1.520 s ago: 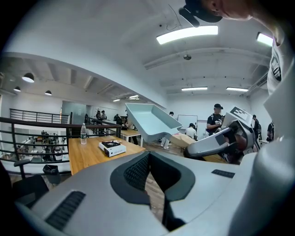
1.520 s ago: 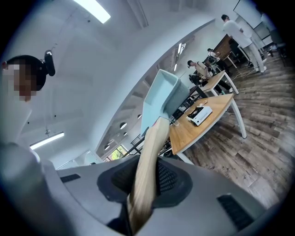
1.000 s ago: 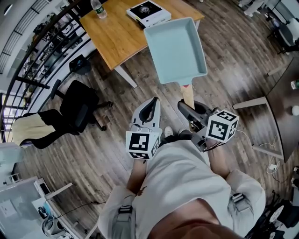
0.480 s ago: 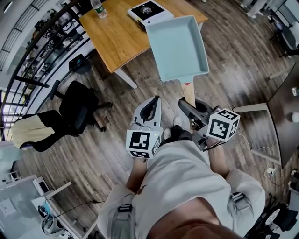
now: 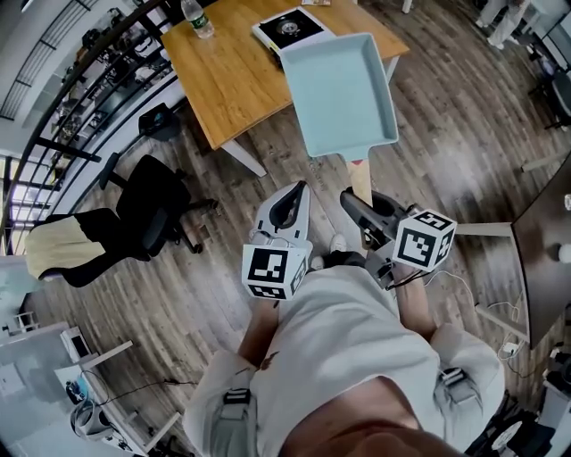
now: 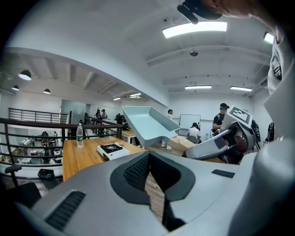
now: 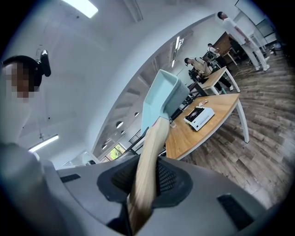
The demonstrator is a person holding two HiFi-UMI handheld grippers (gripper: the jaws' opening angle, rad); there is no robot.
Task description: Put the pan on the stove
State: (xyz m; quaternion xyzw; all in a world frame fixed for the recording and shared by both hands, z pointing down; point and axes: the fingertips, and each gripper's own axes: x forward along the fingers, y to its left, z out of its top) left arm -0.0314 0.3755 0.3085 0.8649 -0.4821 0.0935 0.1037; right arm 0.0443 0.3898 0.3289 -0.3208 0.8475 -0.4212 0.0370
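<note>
One second has brought the wooden table (image 5: 227, 80) lower in the head view, so more of its top shows. The white stove (image 5: 292, 27) and the bottle (image 5: 198, 16) have slid a little to the right with it. The pale blue pan (image 5: 343, 94) keeps nearly the same place in the picture (its far corner now covers the stove's edge). The grippers have hardly shifted.

The table stands on a plank floor (image 5: 446, 134) in an open office, with a black chair (image 5: 152, 210) to its left and a dark railing along that side. Further desks and people show at the back in the gripper views.

The right gripper (image 5: 354, 202) has its jaws closed on the pan's wooden handle (image 5: 359, 178). It holds the square pan out in the air, roughly level, over the floor and the table's near edge. The left gripper (image 5: 298, 189) hangs just beside it, jaws together at the tips with nothing between them, touching nothing.
</note>
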